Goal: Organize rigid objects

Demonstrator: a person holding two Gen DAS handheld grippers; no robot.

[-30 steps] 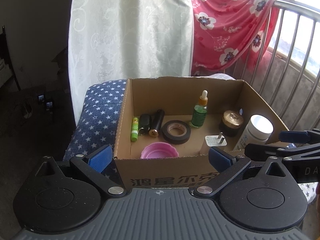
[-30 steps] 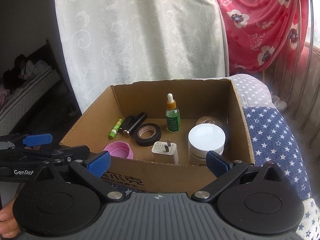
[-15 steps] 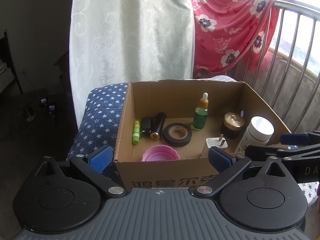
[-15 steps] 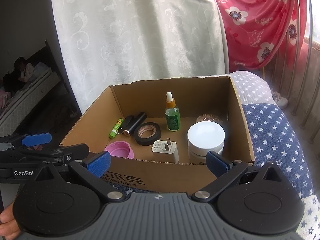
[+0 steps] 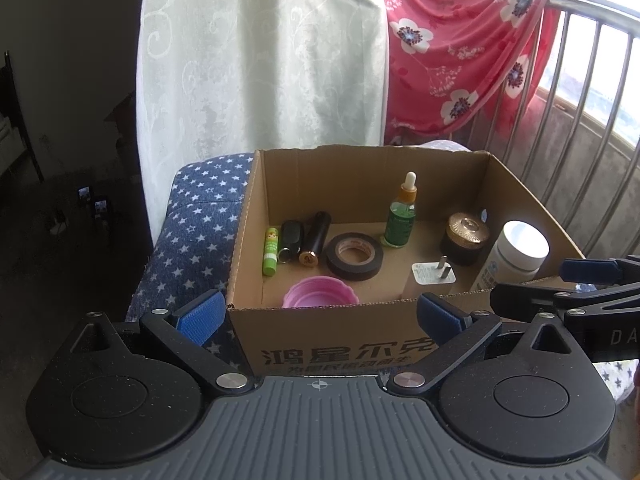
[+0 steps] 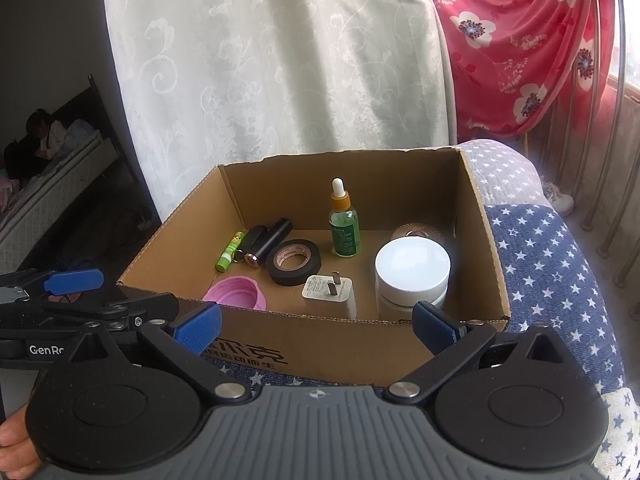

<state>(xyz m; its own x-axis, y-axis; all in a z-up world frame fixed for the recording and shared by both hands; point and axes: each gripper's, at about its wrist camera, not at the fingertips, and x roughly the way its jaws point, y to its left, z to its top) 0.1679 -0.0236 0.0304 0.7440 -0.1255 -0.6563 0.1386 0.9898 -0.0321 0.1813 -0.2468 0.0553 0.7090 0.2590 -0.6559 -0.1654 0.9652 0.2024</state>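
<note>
An open cardboard box (image 5: 332, 350) (image 6: 360, 344) sits on a star-patterned cushion. Inside are a green lip balm (image 5: 270, 251), a black key fob (image 5: 291, 235), a black tube (image 5: 315, 238), a black tape roll (image 5: 354, 257) (image 6: 293, 261), a green dropper bottle (image 5: 401, 216) (image 6: 343, 224), a gold-lidded jar (image 5: 466, 236), a white charger plug (image 5: 431, 278) (image 6: 330, 294), a white-lidded jar (image 5: 514, 254) (image 6: 412, 276) and a pink lid (image 5: 319, 291) (image 6: 236, 294). My left gripper (image 5: 320, 312) and right gripper (image 6: 316, 320) are both open and empty, just in front of the box.
A white patterned curtain (image 5: 260, 52) hangs behind the box. A red flowered cloth (image 5: 460, 52) is draped over a metal railing (image 5: 592, 92) at the right. The blue star cushion (image 6: 540, 264) extends right of the box. A dark room with a bed (image 6: 52, 176) lies left.
Both grippers have drifted slightly back and up, so the box sits a little lower in view. Nothing in the box has moved; both grippers stay open.
</note>
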